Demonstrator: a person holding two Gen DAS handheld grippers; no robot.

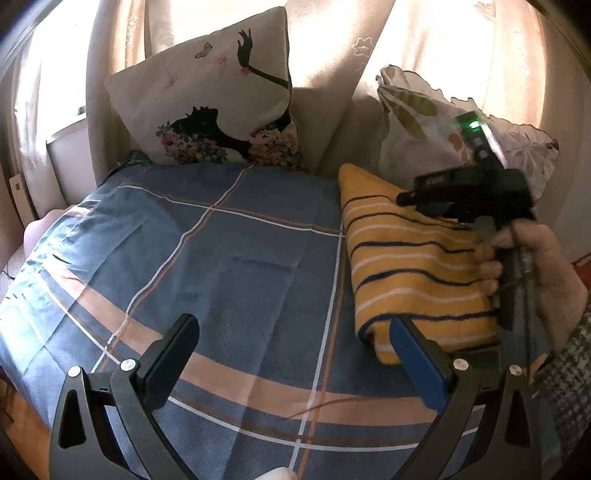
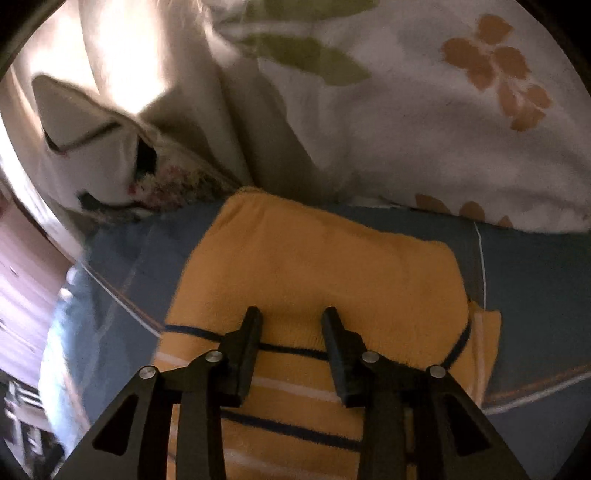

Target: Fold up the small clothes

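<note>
Your right gripper [image 2: 291, 317] hangs over the folded yellow striped garment [image 2: 325, 266], jaws parted, empty; your left gripper [image 1: 295, 325] gapes wide beside it.

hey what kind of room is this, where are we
Probably a bedroom or daybed nook at home: a plaid blue bedspread, decorative pillows against cream curtains, and a folded yellow striped garment lying on the bed.

Bed surface covered by a blue plaid sheet [image 1: 221, 258]. A folded yellow striped garment [image 1: 406, 266] lies on it. Two pillows [image 1: 207, 103] rest at the far edge.
</note>
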